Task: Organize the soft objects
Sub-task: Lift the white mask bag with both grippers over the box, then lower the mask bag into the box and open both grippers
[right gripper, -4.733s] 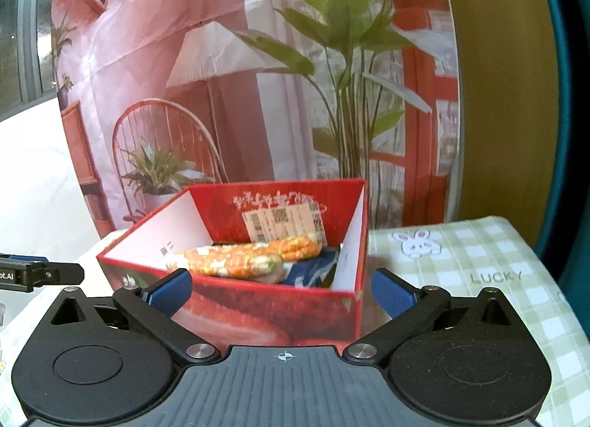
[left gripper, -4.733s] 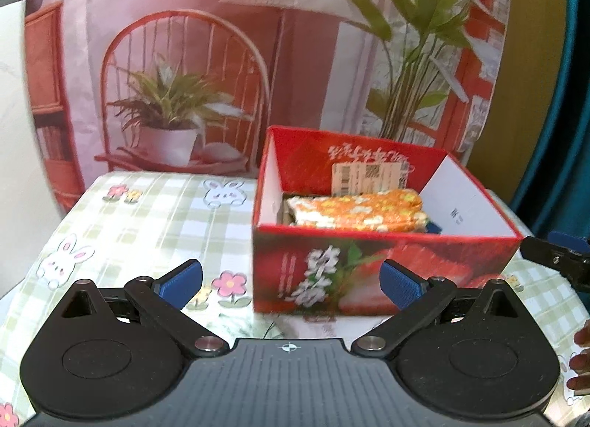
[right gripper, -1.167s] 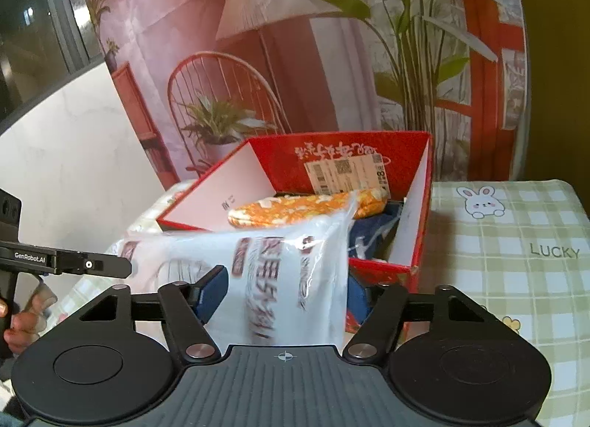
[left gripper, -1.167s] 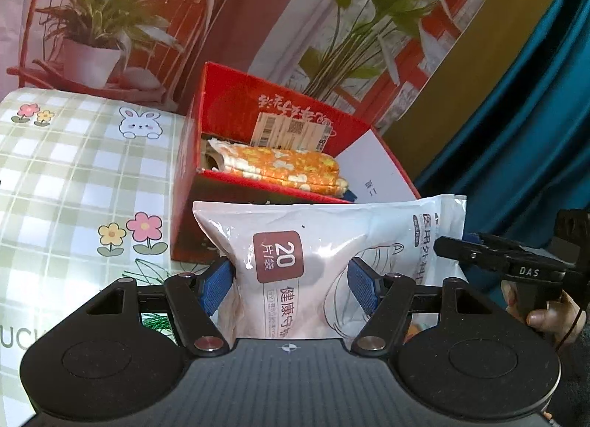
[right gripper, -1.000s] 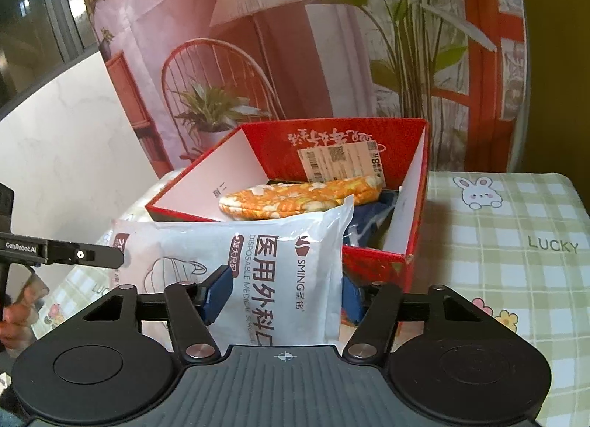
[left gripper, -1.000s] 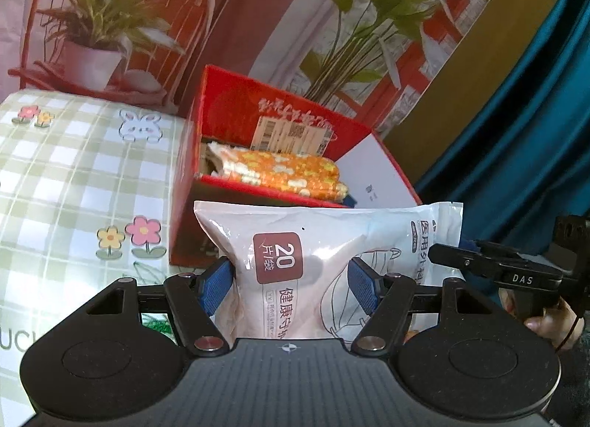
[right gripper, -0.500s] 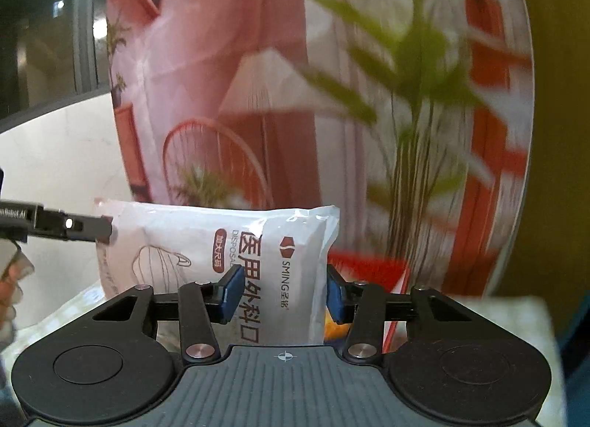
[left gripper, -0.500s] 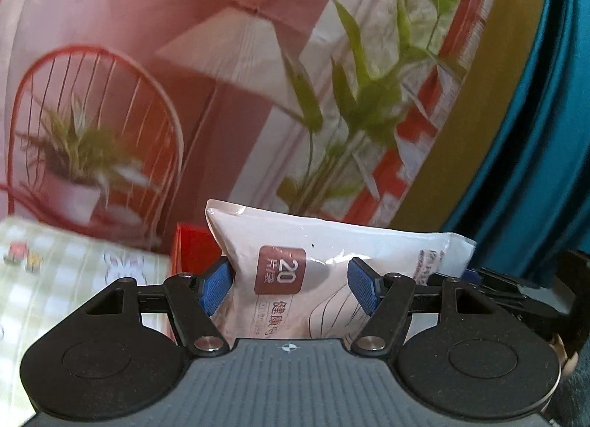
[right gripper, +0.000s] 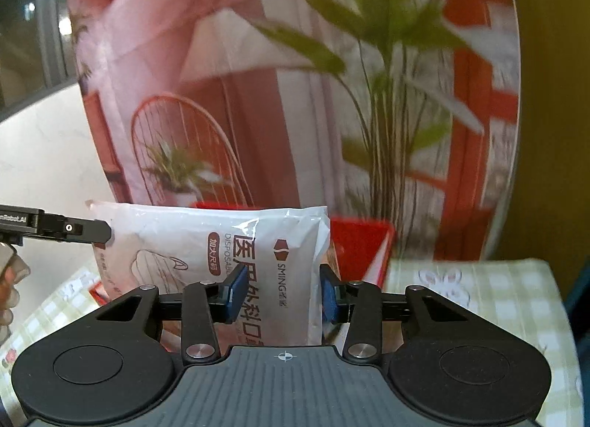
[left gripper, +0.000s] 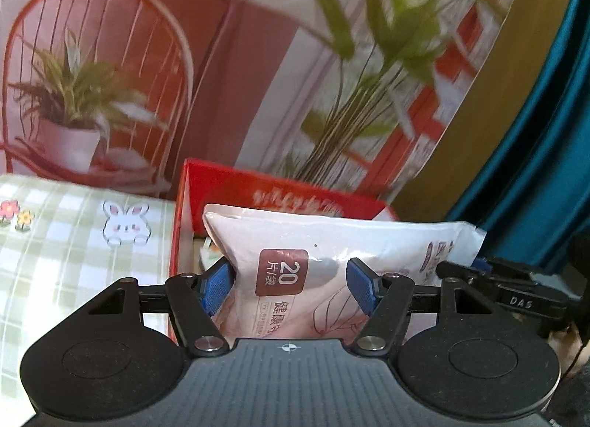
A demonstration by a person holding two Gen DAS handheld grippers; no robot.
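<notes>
A white plastic bag of face masks (left gripper: 332, 235) hangs in the air, stretched between both grippers. My left gripper (left gripper: 289, 287) is shut on its end with the brown "20" label, blue pads pressing into both sides. My right gripper (right gripper: 282, 292) has the other end of the bag (right gripper: 177, 239) between its pads, and its jaws are closing, squeezing the plastic. Behind and below the bag stands the red cardboard box (left gripper: 258, 183), open on top. The bag hides most of what lies inside it. In the right wrist view only a corner of the box (right gripper: 361, 239) shows.
A green checked tablecloth (left gripper: 73, 242) with rabbit prints covers the table around the box. A printed backdrop (left gripper: 221, 58) of a chair, a lamp and plants stands behind. A teal curtain (left gripper: 534, 132) hangs at the right. A person's hand (right gripper: 11, 279) holds the left tool.
Both grippers have risen with the bag, which now covers most of the box. The right gripper's pads have come closer together on the bag.
</notes>
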